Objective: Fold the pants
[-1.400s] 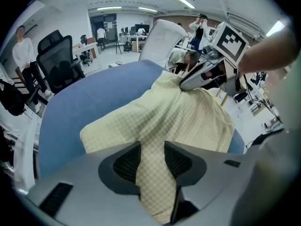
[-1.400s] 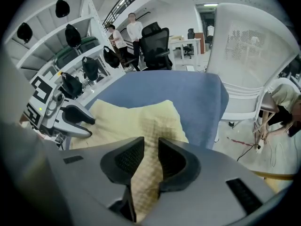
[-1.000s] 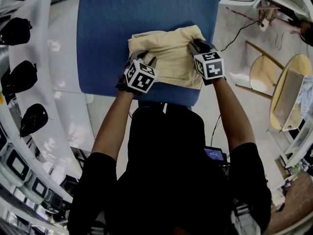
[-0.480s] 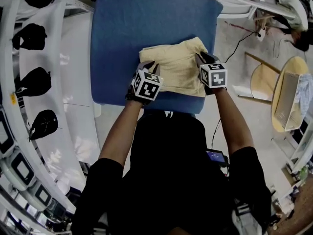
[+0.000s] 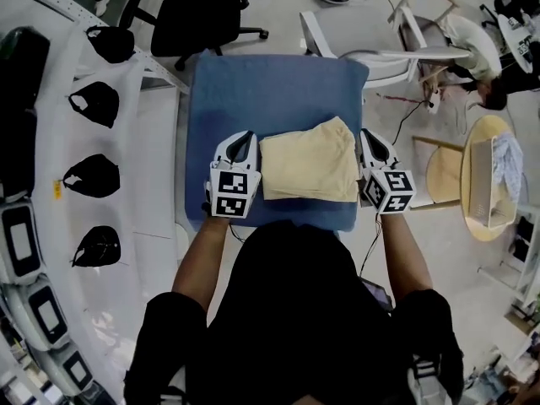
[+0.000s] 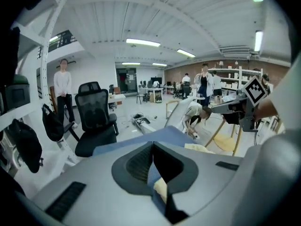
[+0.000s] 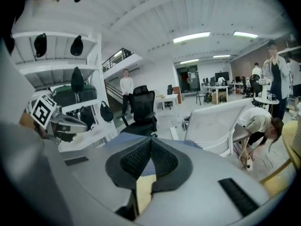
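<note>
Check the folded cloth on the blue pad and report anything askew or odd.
The folded pale yellow pants sit slightly askew on the blue padded table: their far right corner pokes out, so the far edge slants. Nothing looks spilled or damaged.

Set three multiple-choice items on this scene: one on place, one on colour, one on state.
1. Where do the pants lie?
A on the blue table
B on a chair
C on the floor
2. What colour are the pants?
A black
B pale yellow
C red
3. How are the left gripper and right gripper?
A wide open
B shut on the pants
C shut, empty
Answers: 1 A, they lie folded on its top; 2 B, the cloth is pale yellow; 3 C, jaws just closed, meeting on nothing.
</note>
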The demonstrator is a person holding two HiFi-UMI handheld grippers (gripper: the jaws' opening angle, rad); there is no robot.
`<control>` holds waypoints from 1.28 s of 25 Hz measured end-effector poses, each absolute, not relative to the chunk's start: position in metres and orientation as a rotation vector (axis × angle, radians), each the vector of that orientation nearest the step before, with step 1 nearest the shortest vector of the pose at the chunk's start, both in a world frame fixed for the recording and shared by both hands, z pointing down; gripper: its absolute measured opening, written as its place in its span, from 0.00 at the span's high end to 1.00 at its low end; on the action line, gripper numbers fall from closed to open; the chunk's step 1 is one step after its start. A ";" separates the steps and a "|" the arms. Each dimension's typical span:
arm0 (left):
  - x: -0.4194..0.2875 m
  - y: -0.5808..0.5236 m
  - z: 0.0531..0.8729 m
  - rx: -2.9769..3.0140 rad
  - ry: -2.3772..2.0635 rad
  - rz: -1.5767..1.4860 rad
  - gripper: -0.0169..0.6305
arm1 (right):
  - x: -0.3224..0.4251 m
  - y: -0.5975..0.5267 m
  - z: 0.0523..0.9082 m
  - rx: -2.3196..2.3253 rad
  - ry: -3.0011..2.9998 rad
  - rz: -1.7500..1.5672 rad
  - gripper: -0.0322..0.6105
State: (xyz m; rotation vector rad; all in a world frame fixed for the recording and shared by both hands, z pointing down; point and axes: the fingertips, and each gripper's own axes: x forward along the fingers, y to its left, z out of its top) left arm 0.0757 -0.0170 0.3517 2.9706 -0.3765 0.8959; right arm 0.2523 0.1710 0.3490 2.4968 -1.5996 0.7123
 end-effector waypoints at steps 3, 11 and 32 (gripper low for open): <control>0.070 -0.008 0.318 3.020 -0.380 0.769 0.94 | 0.242 0.187 0.311 2.578 -1.651 0.630 0.95; 0.042 0.024 0.274 3.036 -0.489 0.519 0.94 | 0.236 0.254 0.272 2.781 -1.651 0.614 0.95; 0.033 0.042 0.275 2.987 -0.606 0.444 0.94 | 0.247 0.254 0.256 2.739 -1.743 0.525 0.95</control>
